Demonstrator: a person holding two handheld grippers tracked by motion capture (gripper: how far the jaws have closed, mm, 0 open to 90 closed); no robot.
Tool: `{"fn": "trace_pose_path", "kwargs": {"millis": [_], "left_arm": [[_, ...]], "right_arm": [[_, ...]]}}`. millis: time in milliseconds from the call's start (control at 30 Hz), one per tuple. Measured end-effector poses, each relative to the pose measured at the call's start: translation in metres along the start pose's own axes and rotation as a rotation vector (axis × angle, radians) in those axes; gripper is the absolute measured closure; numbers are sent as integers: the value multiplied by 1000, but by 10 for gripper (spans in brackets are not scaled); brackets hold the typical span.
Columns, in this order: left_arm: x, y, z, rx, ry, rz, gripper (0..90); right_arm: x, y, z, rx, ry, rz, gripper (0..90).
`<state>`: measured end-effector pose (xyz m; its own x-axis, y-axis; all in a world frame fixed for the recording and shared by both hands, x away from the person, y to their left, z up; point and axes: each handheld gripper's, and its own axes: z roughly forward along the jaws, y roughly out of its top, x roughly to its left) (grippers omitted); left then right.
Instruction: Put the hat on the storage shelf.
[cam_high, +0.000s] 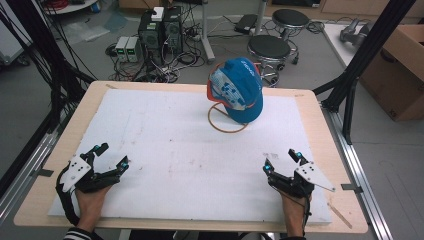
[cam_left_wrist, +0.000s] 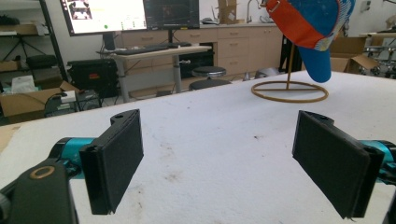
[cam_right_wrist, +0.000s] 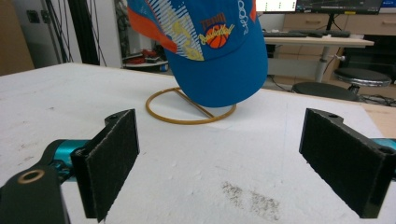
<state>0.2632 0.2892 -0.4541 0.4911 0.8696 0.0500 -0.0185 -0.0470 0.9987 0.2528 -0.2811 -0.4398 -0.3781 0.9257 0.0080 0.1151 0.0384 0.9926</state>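
Resting near the front edge of the desk (cam_high: 310, 107), the left gripper (cam_high: 111, 156) and the right gripper (cam_high: 282, 160) sit well apart, one by each front corner, each with its jaws spread wide and holding nothing. The blue cap (cam_high: 240, 87) hangs on a gold wire stand (cam_high: 226, 124) toward the far middle of the white mat (cam_high: 165, 150), with its orange-trimmed underside showing in the left gripper view and a basketball print showing in the right gripper view. The work in hand looks like reaching for the cap, and neither gripper is close to it yet. To do that well, I would bring one gripper forward over the mat with its jaws kept wide, aim for the brim or the lower edge of the crown where the fabric offers a firm fold, and close only once a pad sits on each side of it. Lifting should go upward and off the stand's stem instead of sideways, since the light ring base could tip or drag; the other gripper might steady that ring. Counting what lies here: one cap, one stand, one mat, two grippers, and two round stools (cam_high: 270, 47) on the floor beyond the desk.
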Motion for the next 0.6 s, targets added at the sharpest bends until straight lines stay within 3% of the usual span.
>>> {"fn": "trace_pose_path", "kwargs": {"millis": [233,600], "left_arm": [[0,0,-1,-3,2,1,165],[0,0,-1,-10,9,-5,165]], "right_arm": [[5,-12,2,-16,-23,-10,110],[9,-13,0,-45,-42,-34,110]]}}
